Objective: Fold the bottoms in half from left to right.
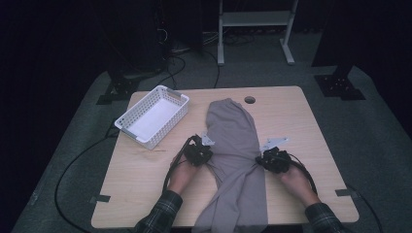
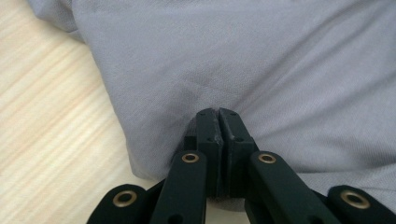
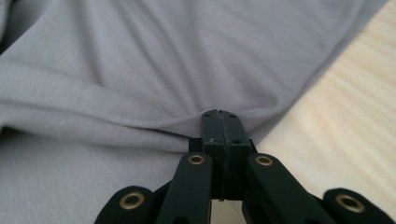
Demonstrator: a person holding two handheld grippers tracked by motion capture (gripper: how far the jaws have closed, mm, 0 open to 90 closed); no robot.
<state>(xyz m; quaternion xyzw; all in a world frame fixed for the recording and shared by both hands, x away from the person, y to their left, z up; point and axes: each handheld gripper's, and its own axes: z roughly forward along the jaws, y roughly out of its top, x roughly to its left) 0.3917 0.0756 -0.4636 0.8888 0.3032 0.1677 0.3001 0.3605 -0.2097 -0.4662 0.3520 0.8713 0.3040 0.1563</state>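
Note:
A grey garment [image 1: 233, 131] lies lengthwise down the middle of the wooden table [image 1: 301, 121], and its near end hangs over the front edge. My left gripper [image 1: 209, 156] is at the cloth's left edge, about halfway along. In the left gripper view the jaws [image 2: 217, 112] stand together, pinching the garment [image 2: 257, 56], with creases running out from the tips. My right gripper [image 1: 260, 159] is at the opposite edge. In the right gripper view its jaws [image 3: 218, 113] are shut on a fold of the garment [image 3: 163, 56], beside bare wood [image 3: 336, 112].
A white slatted basket [image 1: 153, 116] stands empty at the table's far left. A round cable hole [image 1: 249, 100] sits near the far edge. A cable trails from each gripper. Beyond the table are a white frame [image 1: 255, 29] and dark stands on the floor.

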